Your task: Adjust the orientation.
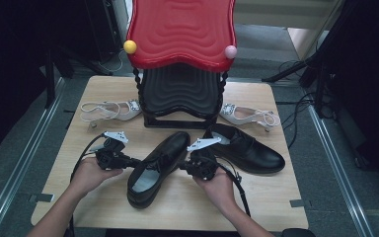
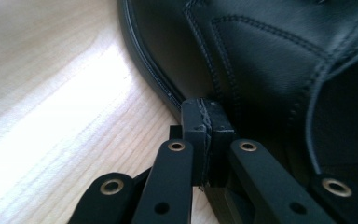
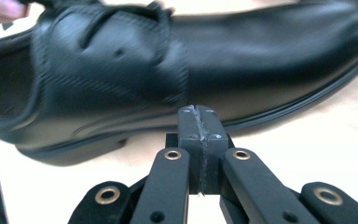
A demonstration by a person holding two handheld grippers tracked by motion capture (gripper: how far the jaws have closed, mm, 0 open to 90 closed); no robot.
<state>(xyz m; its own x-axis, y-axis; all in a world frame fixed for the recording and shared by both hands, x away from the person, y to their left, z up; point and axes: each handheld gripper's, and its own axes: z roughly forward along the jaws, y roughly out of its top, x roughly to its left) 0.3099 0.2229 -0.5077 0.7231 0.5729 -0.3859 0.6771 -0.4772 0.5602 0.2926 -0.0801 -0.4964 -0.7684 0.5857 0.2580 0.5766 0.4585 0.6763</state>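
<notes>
**Closed jaws nudging the near black shoe from both sides**

Both pairs of jaws are shut with nothing between them. The left gripper presses its tip at the shoe from nine o'clock, touching its side just above the sole; the right gripper sits at three o'clock, just beside it. This looks like straightening the shoe on the surface. Next: push evenly from both sides toward the second shoe.

The table is evenly lit from above while the surroundings are left dark. Glare is seen on the wood, and the shoe is blurred.
</notes>
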